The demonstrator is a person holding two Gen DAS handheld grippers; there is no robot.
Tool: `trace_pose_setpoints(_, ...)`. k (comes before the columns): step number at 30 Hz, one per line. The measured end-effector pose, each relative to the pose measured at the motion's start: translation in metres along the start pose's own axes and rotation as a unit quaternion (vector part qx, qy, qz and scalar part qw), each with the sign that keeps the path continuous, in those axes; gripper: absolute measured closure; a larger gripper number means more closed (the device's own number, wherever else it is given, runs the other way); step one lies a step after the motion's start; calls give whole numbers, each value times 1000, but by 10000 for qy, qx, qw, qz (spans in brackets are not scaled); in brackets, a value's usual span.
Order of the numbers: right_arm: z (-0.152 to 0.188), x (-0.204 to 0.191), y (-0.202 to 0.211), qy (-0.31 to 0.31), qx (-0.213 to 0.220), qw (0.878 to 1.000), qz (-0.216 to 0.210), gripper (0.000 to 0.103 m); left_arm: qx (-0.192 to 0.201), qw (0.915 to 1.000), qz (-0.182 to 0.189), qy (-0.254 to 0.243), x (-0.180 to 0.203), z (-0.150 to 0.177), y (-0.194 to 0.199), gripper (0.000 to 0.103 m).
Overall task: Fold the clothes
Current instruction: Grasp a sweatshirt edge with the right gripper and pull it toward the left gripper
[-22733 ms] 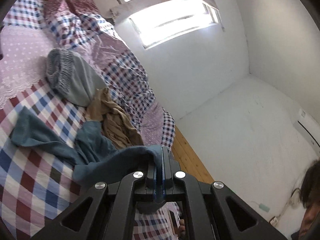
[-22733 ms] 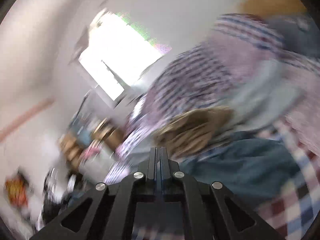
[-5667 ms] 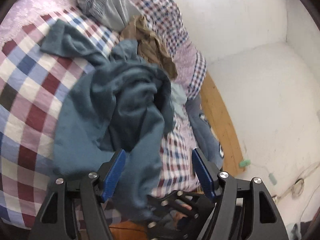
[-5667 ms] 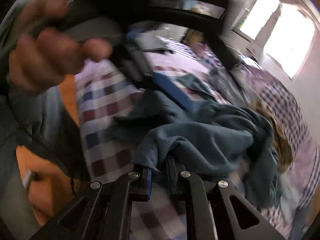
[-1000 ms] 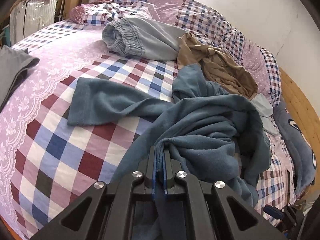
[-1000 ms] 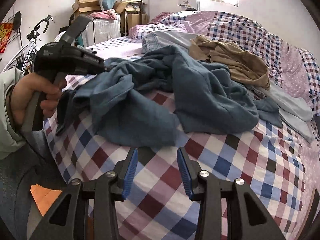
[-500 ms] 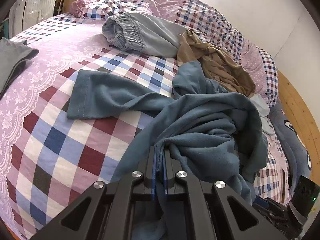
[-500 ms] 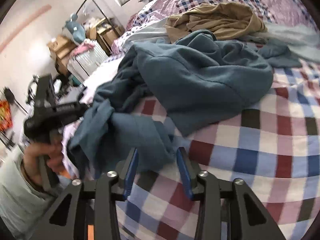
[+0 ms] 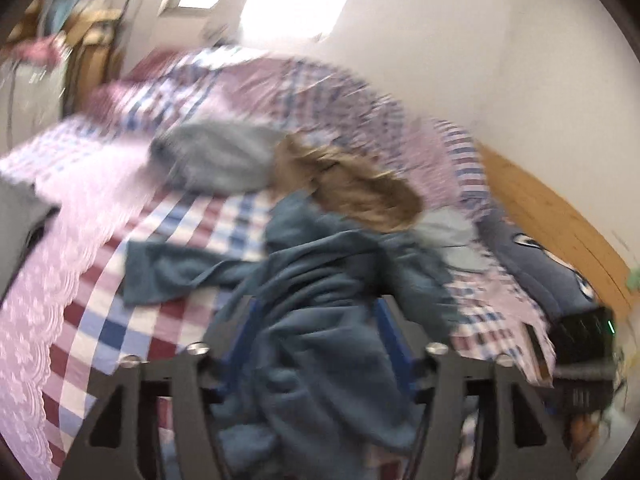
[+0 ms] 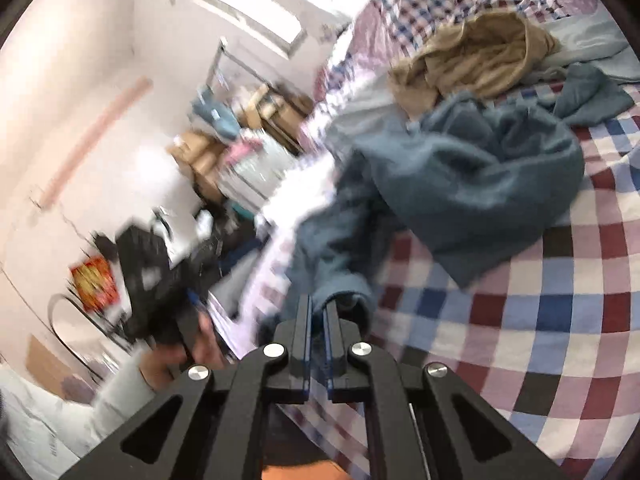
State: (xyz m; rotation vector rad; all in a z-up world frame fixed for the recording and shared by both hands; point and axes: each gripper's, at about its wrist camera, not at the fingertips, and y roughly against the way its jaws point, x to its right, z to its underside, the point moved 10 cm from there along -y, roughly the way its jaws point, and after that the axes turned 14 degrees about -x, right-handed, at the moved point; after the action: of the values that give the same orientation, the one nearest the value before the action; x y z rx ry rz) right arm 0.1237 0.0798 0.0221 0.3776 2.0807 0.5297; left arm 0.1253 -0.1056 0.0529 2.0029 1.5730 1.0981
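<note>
Two grippers were in play over one teal garment (image 9: 320, 320), which lay crumpled on the checked bedspread (image 9: 132, 344) at the near edge of the bed, not folded in any recognisable way. We noted the right gripper (image 10: 316, 312) with its jaws pressed nearly together, pinching a rolled edge of the teal cloth, probably a cuff or hem; from that pinch the fabric ran up and away to the bulk of the garment farther right. We judged this hold was meant to find and fix one end so the piece could be drawn out flat.

Our left gripper (image 9: 316, 332) had its blue-lined jaws spread wide, with teal cloth bunched in the gap between them. Whether the fingers (image 9: 390, 328) touched the cloth we could not tell; the left view was badly blurred. We read the open stance as suited to taking a new hold on another edge.

Beyond the teal piece lay a tan garment (image 10: 476, 52) and a grey garment (image 9: 212, 156), heaped at the far side against the checked quilt, apart from the working area. We took that spacing as keeping the near part of the bed for the piece in hand. One sleeve (image 9: 172, 268) of the teal garment trailed left across the bedspread, flat but skewed.
</note>
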Motion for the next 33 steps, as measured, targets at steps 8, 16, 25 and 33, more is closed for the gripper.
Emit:
trace_pose_setpoints(8,-7,-13,16,68,236,9996,-133,99,-840,9921,183,-916,79,69,-8,35)
trace_pose_setpoints(16,-5,-14,22,160,275,9994,-164,99,-1320,9888,-4,-692,86,90,-38,40)
trace_pose_setpoints(25,5,1,23,300,93,9978,588,97,-1171,9888,878,296,69,74,-39,97)
trace_pose_setpoints(33,34,1,1,1855,-515,9434,2702,55,-231,9670,2265,1145,39,21,7,97)
